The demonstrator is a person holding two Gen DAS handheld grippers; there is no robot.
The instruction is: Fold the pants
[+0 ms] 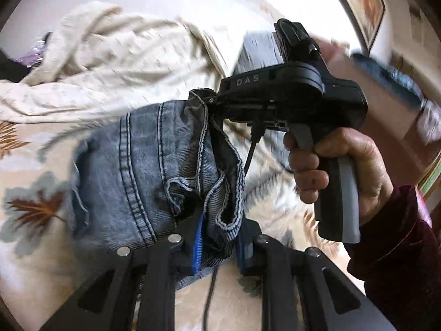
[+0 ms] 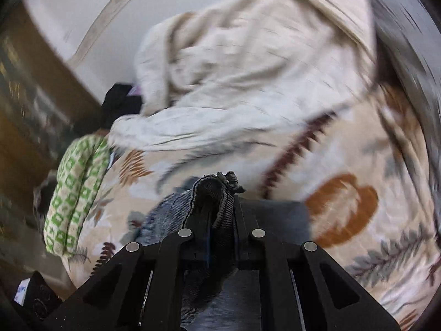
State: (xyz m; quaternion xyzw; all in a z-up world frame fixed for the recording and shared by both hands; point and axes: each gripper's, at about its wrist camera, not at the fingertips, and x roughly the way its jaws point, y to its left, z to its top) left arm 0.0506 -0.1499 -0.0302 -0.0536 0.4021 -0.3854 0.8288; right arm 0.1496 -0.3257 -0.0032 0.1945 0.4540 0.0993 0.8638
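Blue denim pants [image 1: 143, 171] hang lifted above a bed with a leaf-patterned sheet [image 1: 30, 165]. My left gripper [image 1: 217, 237] is shut on a bunched hem edge of the pants at the bottom of the left wrist view. My right gripper [image 1: 212, 102] shows in the same view, held by a hand [image 1: 344, 165], and it pinches another corner of the denim. In the right wrist view my right gripper [image 2: 220, 215] is shut on a dark fold of the pants [image 2: 212, 193], with more denim trailing down to the left.
A rumpled cream blanket [image 2: 248, 69] lies across the far side of the bed. A green and white patterned pillow [image 2: 77, 190] sits at the bed's left edge beside dark wooden furniture [image 2: 24, 110]. A framed picture [image 1: 366, 0] hangs on the wall.
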